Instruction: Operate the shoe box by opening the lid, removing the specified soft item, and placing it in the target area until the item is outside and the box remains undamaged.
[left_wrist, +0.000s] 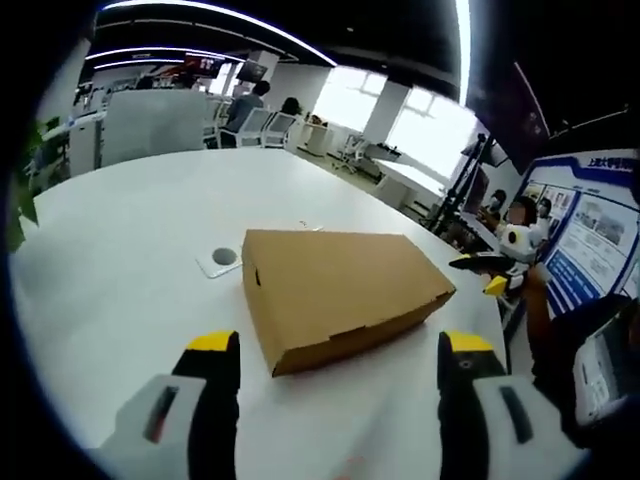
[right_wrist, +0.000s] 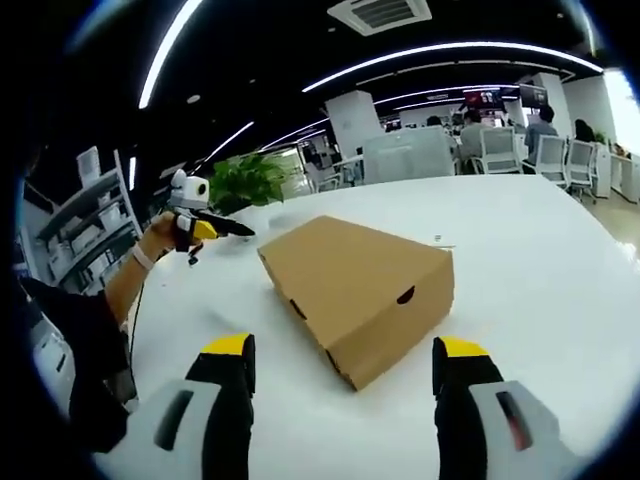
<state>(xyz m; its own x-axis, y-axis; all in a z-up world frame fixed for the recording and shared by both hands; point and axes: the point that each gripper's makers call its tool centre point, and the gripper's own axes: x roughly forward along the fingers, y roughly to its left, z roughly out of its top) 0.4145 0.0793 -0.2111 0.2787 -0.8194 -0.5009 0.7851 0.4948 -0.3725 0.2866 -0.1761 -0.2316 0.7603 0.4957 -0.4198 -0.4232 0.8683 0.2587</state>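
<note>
A closed brown cardboard shoe box (left_wrist: 335, 290) lies on the white table (left_wrist: 120, 260), lid down flat. My left gripper (left_wrist: 340, 350) is open, its yellow-tipped jaws standing a short way in front of the box's near corner. In the right gripper view the same shoe box (right_wrist: 360, 280) lies ahead, a finger hole in its end wall. My right gripper (right_wrist: 345, 355) is open too, just short of the box's near edge. The right gripper (left_wrist: 495, 265) also appears at the right of the left gripper view, and the left gripper (right_wrist: 195, 222), held in a hand, at the left of the right gripper view.
A small white square plate with a round socket (left_wrist: 220, 260) is set into the table behind the box. Office chairs (right_wrist: 520, 150), a potted plant (right_wrist: 245, 180) and shelves (right_wrist: 85, 225) stand beyond the table. A poster board (left_wrist: 590, 230) is at the right.
</note>
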